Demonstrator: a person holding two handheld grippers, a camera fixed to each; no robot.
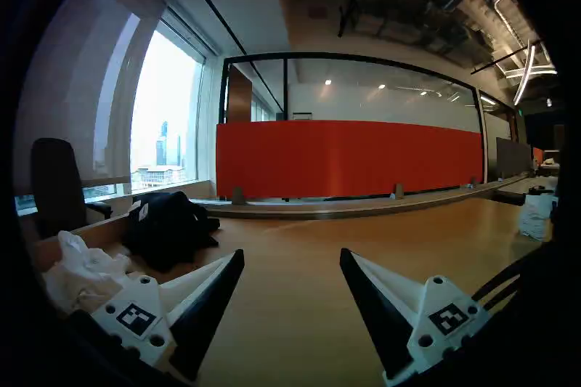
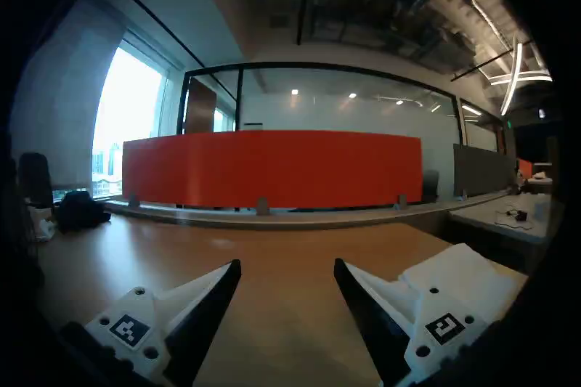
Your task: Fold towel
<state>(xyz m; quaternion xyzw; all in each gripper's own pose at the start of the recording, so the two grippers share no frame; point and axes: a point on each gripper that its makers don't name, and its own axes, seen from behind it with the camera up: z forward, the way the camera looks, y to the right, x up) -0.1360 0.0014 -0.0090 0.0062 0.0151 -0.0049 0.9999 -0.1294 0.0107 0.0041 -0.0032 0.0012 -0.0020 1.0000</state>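
Left claw (image 1: pixel 290 252) sits low and level over the table (image 1: pixel 305 314), fingers spread wide with nothing between them. Held the same way, the right claw (image 2: pixel 287 262) is wide open and empty, aimed at the orange screen (image 2: pixel 272 168). Just left of the left claw's left finger, the towel (image 1: pixel 83 274) lies in a crumpled white heap; its long axis cannot be told. Beyond it sits a black bundle (image 1: pixel 167 227).

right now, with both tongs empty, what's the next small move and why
Probably swing the left tongs left toward the crumpled white cloth lying beside the black bundle. Both it and the right tongs stand open over the wooden table, holding nothing, so no cloth is gripped yet.
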